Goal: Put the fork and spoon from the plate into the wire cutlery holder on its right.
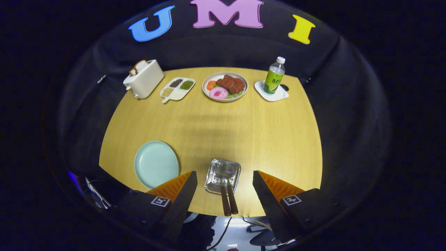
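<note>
A pale green plate (156,163) lies bare near the table's front edge, just ahead of my left finger (181,190). To its right stands the metal cutlery holder (223,174), seen from above, between my two fingers. Two brown handles, the fork (224,200) and the spoon (232,198), stick out of it toward me, side by side. My gripper (224,181) hovers above the holder, open, with nothing pressed between its fingers. I cannot tell which handle belongs to the fork.
Along the far edge of the wooden table (264,139) stand a white toaster (143,78) with bread, a divided dish (177,89) of beans, a plate of food (225,86), and a green bottle (274,76) on a white coaster.
</note>
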The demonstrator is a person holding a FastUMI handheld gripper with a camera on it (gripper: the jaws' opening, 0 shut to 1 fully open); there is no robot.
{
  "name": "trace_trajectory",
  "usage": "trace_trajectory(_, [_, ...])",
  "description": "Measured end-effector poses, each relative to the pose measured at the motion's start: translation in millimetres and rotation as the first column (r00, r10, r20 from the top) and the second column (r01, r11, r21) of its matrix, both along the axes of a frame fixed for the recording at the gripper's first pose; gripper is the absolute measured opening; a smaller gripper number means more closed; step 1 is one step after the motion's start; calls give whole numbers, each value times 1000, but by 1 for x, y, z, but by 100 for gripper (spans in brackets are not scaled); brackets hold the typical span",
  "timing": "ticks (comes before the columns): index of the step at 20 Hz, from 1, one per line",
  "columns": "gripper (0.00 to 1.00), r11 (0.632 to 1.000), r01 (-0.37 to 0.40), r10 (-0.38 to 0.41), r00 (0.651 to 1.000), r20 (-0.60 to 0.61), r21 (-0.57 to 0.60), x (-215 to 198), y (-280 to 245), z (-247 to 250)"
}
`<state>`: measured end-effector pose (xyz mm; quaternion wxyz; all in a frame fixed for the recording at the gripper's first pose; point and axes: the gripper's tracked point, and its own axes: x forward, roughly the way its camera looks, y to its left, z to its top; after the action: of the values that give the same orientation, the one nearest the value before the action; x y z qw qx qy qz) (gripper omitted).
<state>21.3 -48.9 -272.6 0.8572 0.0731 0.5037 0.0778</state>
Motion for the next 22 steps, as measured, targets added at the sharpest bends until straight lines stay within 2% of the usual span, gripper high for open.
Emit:
trace_trajectory(4, [100,996,86,-90,973,211,27,-6,11,56])
trace_trajectory(8, [100,992,114,-125,929,349,52,-10,26,104])
trace_trajectory(10, [99,991,126,-136,896,423,51,-14,31,122])
trace_trajectory(13, [100,989,138,-149,828,541,60,-16,34,150])
trace_trajectory(19, [99,984,162,-172,706,687,79,-26,31,186])
trace_trajectory(20, [99,984,164,-167,692,703,72,-28,30,188])
trace_trajectory(22, [99,986,153,-154,691,706,66,-33,34,187])
